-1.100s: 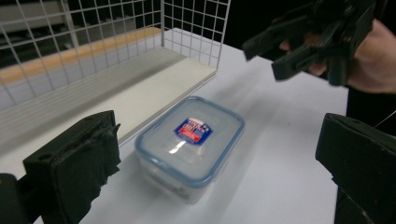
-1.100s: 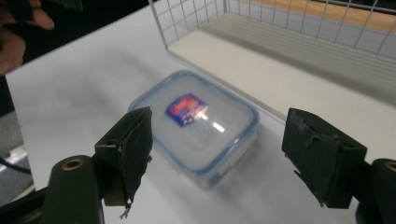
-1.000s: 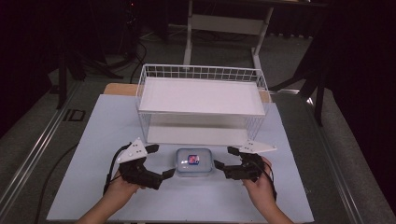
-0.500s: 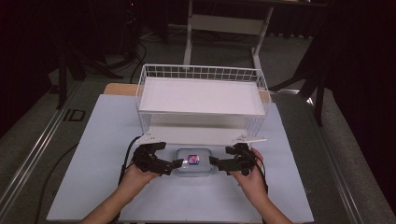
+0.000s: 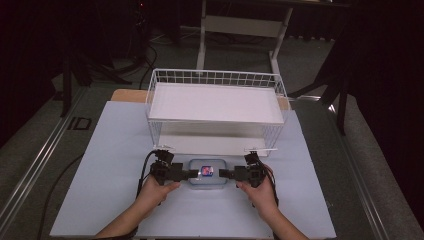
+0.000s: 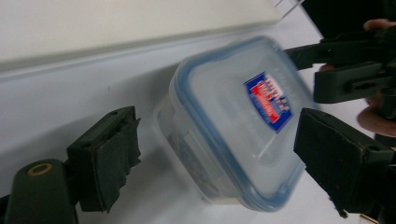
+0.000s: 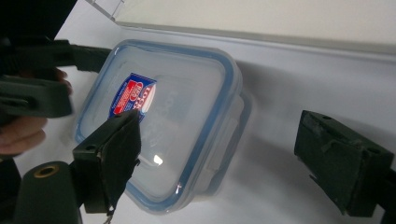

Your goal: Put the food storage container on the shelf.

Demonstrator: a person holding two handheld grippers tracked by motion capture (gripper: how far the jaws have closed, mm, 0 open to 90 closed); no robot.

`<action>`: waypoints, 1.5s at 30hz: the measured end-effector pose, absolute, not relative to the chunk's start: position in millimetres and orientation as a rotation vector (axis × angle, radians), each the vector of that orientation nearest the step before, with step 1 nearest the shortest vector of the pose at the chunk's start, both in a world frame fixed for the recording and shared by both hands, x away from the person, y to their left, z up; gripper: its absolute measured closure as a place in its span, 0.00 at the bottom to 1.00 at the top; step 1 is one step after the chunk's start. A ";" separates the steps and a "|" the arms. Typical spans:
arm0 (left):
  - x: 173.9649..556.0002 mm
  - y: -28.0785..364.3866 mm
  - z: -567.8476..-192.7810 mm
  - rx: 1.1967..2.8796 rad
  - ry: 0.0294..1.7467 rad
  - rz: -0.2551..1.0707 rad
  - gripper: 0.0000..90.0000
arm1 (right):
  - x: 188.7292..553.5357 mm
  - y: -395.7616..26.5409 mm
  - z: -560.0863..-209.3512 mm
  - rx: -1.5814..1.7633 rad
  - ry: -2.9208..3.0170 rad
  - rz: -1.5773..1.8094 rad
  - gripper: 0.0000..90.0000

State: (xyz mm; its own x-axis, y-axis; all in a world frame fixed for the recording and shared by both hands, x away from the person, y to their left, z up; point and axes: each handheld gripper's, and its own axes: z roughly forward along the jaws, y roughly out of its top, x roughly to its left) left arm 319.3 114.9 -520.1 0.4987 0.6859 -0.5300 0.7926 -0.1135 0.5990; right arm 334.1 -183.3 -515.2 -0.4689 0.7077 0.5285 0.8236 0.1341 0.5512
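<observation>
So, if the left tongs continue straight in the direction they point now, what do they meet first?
Most likely the clear container: the left tongs point at its end, jaws open around it, just closing in.

A: Where does the plastic box [image 6: 233, 126] sit?

B: Between the left tool's [image 6: 224, 163] two black jaws, tilted, blue-rimmed lid up, on the white tabletop [image 6: 70, 98]. The jaws have just been closing, yet gaps remain on both sides.

A: Beyond the box?

B: The other tool [image 6: 345, 65], at the box's far end, top right.

Both tongs point inward, left tongs [image 5: 192, 174] just closing somewhat, right tongs [image 5: 224, 173] agape
</observation>
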 end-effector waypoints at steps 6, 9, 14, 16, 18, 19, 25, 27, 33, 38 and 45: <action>321.9 111.6 -526.7 1.843 1.300 -0.200 0.20 | 332.8 -177.7 -514.4 -1.525 -2.250 -1.224 0.27; 321.8 112.7 -524.8 1.828 1.286 -0.214 0.28 | 331.7 -176.5 -514.0 -1.531 -2.200 -1.216 0.38; 322.0 111.3 -524.8 1.835 1.275 -0.269 0.34 | 329.4 -174.3 -515.3 -1.543 -2.183 -1.181 0.39; 322.5 109.6 -525.4 1.845 1.268 -0.300 0.35 | 330.3 -174.5 -515.8 -1.549 -2.166 -1.167 0.39; 322.4 108.9 -525.1 1.850 1.263 -0.295 0.34 | 331.1 -174.7 -516.2 -1.554 -2.150 -1.159 0.39; 322.8 109.1 -525.0 1.851 1.264 -0.300 0.34 | 331.7 -175.1 -516.8 -1.552 -2.135 -1.150 0.39; 323.2 111.3 -520.5 1.861 1.271 -0.303 0.43 | 334.2 -174.0 -517.0 -1.559 -2.097 -1.108 0.39; 321.1 110.0 -519.5 1.863 1.276 -0.284 0.43 | 332.1 -172.9 -516.4 -1.574 -2.100 -1.114 0.39; 309.9 102.7 -512.3 1.917 1.260 -0.199 0.43 | 322.0 -169.8 -512.5 -1.552 -2.195 -1.153 0.39; 301.4 94.1 -503.2 2.012 1.252 -0.141 0.43 | 313.9 -167.4 -509.2 -1.534 -2.261 -1.163 0.40; 285.5 90.0 -501.1 2.014 1.243 -0.039 0.46 | 301.2 -169.0 -507.8 -1.519 -2.300 -1.228 0.43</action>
State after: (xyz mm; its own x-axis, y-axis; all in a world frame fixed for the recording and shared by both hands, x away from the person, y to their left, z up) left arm 285.5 90.0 -501.1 0.5266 0.7547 -0.3914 0.7777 -0.2418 0.5803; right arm 301.2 -169.0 -507.8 -0.4874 0.7139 0.5028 0.8149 0.1649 0.5557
